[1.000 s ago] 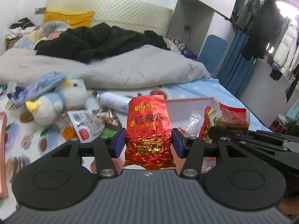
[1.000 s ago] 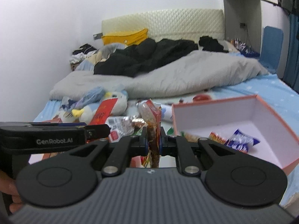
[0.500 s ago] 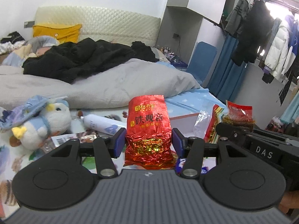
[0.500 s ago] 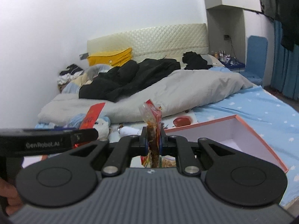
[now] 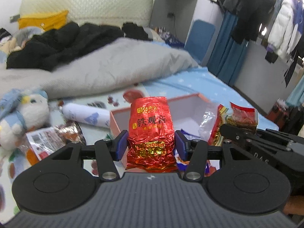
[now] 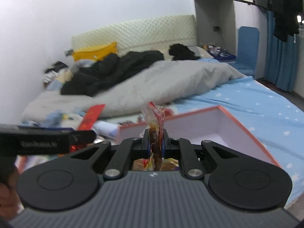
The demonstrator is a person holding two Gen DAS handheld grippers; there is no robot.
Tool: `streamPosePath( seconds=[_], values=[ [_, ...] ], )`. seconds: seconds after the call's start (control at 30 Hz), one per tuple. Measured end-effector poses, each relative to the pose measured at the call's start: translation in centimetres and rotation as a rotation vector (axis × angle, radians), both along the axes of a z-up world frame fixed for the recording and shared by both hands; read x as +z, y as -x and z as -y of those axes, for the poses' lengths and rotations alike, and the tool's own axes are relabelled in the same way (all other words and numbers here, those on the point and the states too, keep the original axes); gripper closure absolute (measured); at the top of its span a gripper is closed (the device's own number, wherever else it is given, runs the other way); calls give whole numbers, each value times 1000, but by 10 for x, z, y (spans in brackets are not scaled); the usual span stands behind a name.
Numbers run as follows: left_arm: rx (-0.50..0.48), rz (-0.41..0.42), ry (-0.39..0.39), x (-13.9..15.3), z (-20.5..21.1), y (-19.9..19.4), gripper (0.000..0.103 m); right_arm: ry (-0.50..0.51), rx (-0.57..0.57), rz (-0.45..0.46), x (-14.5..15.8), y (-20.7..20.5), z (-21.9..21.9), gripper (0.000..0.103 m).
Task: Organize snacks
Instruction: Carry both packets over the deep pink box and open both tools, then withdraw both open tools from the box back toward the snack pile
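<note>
Carrying: left gripper (image 5: 151,145) clamps a red tea packet (image 5: 151,133) upright, above the pink box's (image 5: 187,97) near wall.
Right gripper (image 6: 155,145): pinched tight on a clear-wrapped snack (image 6: 154,119), over the pink box's left corner.
Doing it well: probably lower each past the rim before letting go, one at a time.
</note>
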State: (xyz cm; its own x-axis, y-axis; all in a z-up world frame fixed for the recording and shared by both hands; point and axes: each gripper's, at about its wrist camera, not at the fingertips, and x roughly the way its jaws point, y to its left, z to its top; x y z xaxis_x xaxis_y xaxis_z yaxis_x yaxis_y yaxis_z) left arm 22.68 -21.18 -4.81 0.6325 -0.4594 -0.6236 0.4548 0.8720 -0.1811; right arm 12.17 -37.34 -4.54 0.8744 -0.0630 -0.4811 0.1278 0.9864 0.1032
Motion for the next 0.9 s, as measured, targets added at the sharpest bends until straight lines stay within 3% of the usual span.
streamPosePath(
  seconds=[0.4, 0.57, 0.63, 0.67, 0.7, 0.73, 0.77, 0.8, 0.9],
  values=[
    [-108, -81, -177, -70, 49, -25, 44, -56, -45, -106, -71, -11, 31, 89],
    [-103, -105, -189, -83, 50, -30, 44, -89, -59, -141, -85, -11, 39, 87],
    [-119, -119, -198, -86, 51, -32, 40, -105, -57, -142, -86, -11, 41, 87],
    [-130, -120, -206, -86, 52, -31, 33, -106, -62, -143, -86, -12, 43, 85],
    [-126, -106, -213, -85, 51, -31, 28, -106, -65, -143, -85, -13, 43, 78],
    [-120, -96, -216, -83, 50, -29, 28, -113, -63, -138, -83, -13, 44, 60],
    [-122, -93, -211, -81, 49, -29, 28, -122, -57, -130, -82, -13, 44, 52],
    [-121, -91, -201, -78, 46, -28, 28, -126, -50, -120, -80, -11, 44, 47],
    [-108, -71, -183, -67, 40, -24, 28, -115, -51, -110, -73, -10, 43, 48]
  ],
)
